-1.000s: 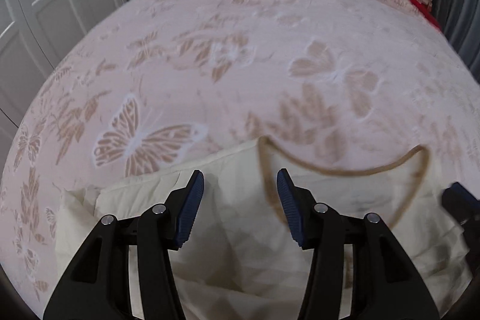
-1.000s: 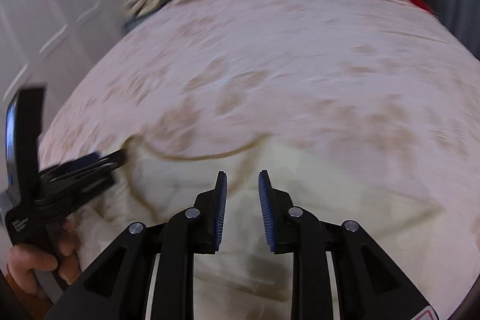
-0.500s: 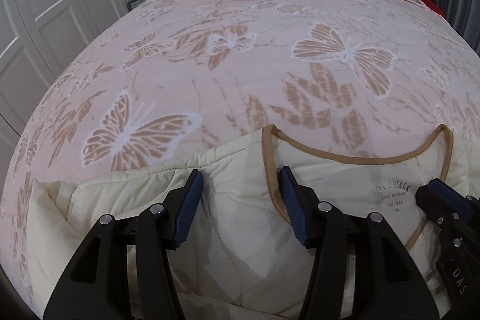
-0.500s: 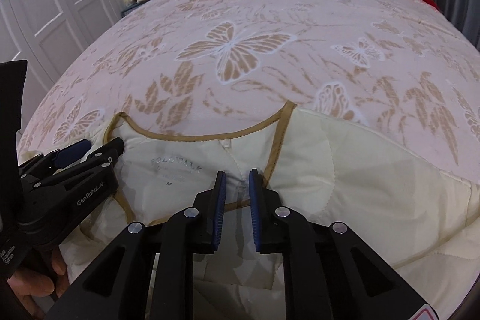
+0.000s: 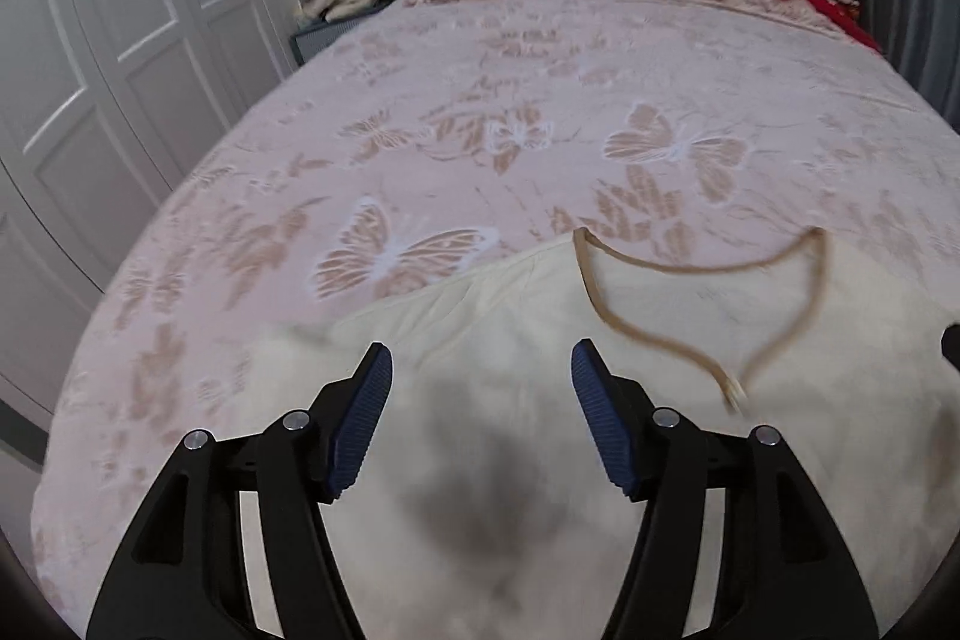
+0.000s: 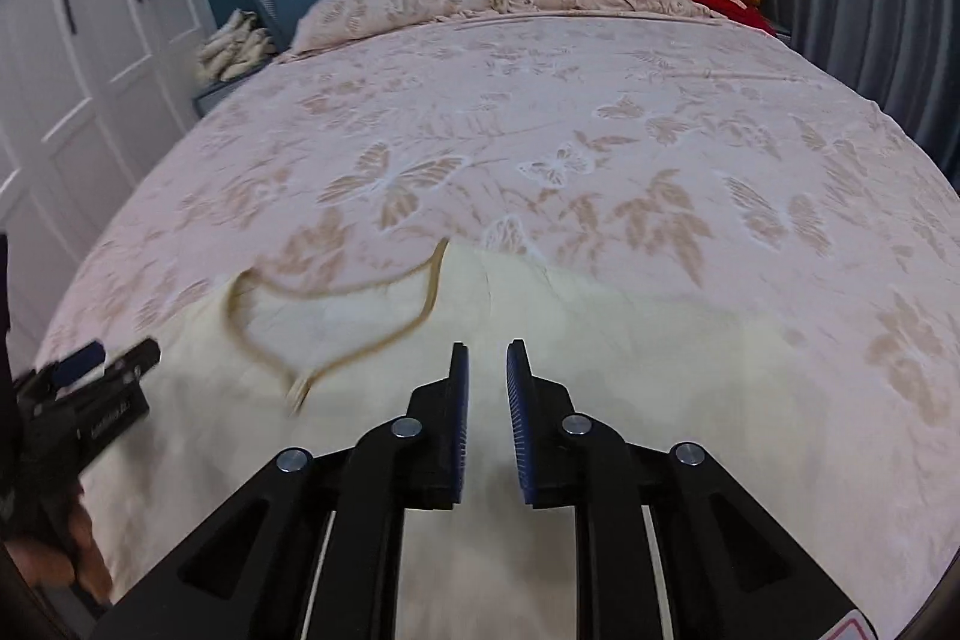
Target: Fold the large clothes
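Left wrist view: my left gripper [image 5: 480,376] is hovering wide apart over the cream garment [image 5: 510,316], lower frame; my right gripper [image 6: 485,370] is sitting slightly parted, gripping nothing.

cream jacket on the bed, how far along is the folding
Done: the cream jacket lies spread on the bed, tan-trimmed neckline up. In hand: nothing; left gripper and right gripper are open above it. Left: no fold shows yet.
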Motion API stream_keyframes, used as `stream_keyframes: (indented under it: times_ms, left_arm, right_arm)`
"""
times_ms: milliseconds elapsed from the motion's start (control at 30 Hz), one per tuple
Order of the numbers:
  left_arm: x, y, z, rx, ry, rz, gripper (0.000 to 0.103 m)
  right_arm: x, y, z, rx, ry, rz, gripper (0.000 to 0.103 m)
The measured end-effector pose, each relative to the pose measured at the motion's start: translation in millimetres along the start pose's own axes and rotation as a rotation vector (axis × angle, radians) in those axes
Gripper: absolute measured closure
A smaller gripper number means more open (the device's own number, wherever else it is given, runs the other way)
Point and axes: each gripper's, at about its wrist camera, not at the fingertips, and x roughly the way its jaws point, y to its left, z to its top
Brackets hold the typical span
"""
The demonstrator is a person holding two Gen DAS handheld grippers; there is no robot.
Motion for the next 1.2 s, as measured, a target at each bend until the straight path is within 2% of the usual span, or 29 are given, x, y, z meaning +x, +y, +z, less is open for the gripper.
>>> stream_keyframes:
  times_ms: [167,267,333,533,600,767,933,1067,1200]
  left_arm:
    - [-68,17,-36,0.004,0.013,-0.055,0.033]
    - [-104,38,-76,-0.009,0.058,-0.097,0.021]
    - [-119,57,-102,-0.043,0.091,-0.114,0.018]
    - [-149,134,-188,-0.192,0.206,-0.117,0.017]
    - [-156,161,-217,-0.247,0.244,-0.113,0.017]
    - [-170,190,-268,-0.316,0.294,-0.140,0.017]
    - [-165,197,-298,-0.386,0.331,-0.240,0.018]
    - [-156,198,-309,-0.441,0.372,-0.324,0.031]
    - [-159,191,-311,-0.423,0.369,-0.335,0.046]
  right_arm:
    - [-69,-2,-50,-0.046,0.014,0.023,0.072]
    - [-113,-8,-89,-0.065,0.014,0.026,0.056]
    - [-142,-19,-118,-0.079,0.019,0.002,0.046]
    - [-203,-77,-202,-0.034,0.099,-0.088,0.038]
    - [-213,-99,-226,0.012,0.142,-0.118,0.038]
    - [-227,-132,-272,0.087,0.205,-0.168,0.038]
    - [-225,-152,-297,0.196,0.228,-0.118,0.038]
    - [-216,-162,-302,0.282,0.243,-0.059,0.038]
    - [-203,-164,-308,0.349,0.264,-0.021,0.038]
